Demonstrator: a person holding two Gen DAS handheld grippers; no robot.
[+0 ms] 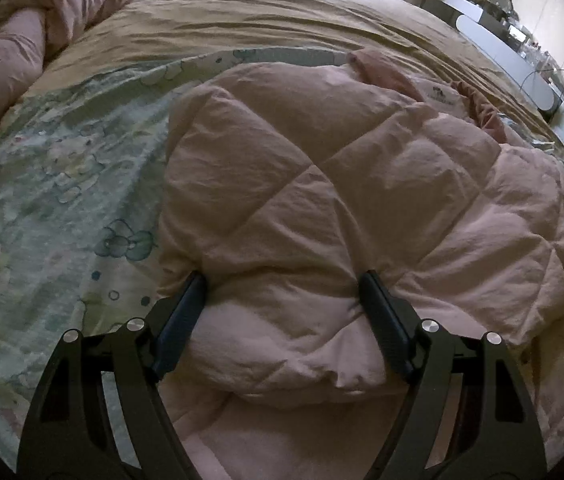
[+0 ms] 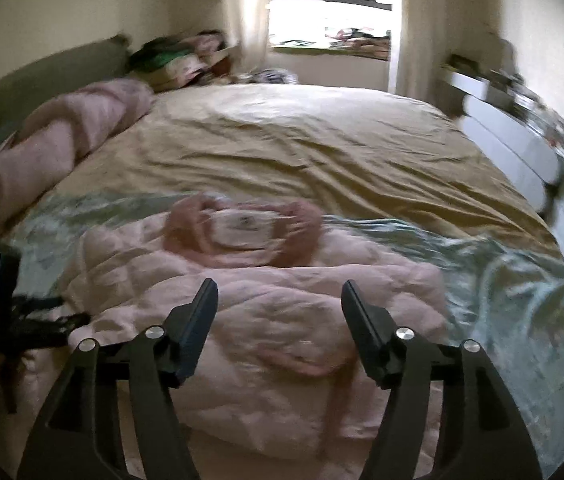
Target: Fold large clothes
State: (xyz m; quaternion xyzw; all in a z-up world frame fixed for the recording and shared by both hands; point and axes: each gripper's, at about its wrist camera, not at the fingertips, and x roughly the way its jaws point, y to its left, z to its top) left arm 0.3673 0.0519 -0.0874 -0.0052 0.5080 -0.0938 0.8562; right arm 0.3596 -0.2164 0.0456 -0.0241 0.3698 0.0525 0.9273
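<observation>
A bedroom, seen from two cameras that look along the claws. At far left a rolled pink duvet (image 1: 21, 40) lies along the edge of the bed (image 1: 282, 12), which wears a tan sheet. Nearer, a floral green blanket (image 1: 41, 200) is spread over it. On that blanket, in the middle, lies the garment being folded: a pale pink quilted coat (image 1: 322, 184), its darker pink collar (image 2: 241, 228) and label at the far end.

The left claw (image 1: 282, 292) stands wide open, one finger on either side of a puffy fold at the coat's near edge; the pads seem to touch the fabric but do not clearly pinch it. The right claw (image 2: 277, 296) is also open, hovering over the coat's near part with nothing held; this view is blurred, so contact is hard to judge.

The coat looks partly folded: one side appears turned over into a thicker bundle. It is still loose and uneven, so more folding and smoothing are probably left.

At right stands a white dresser (image 1: 510, 48). No containers are in use.
</observation>
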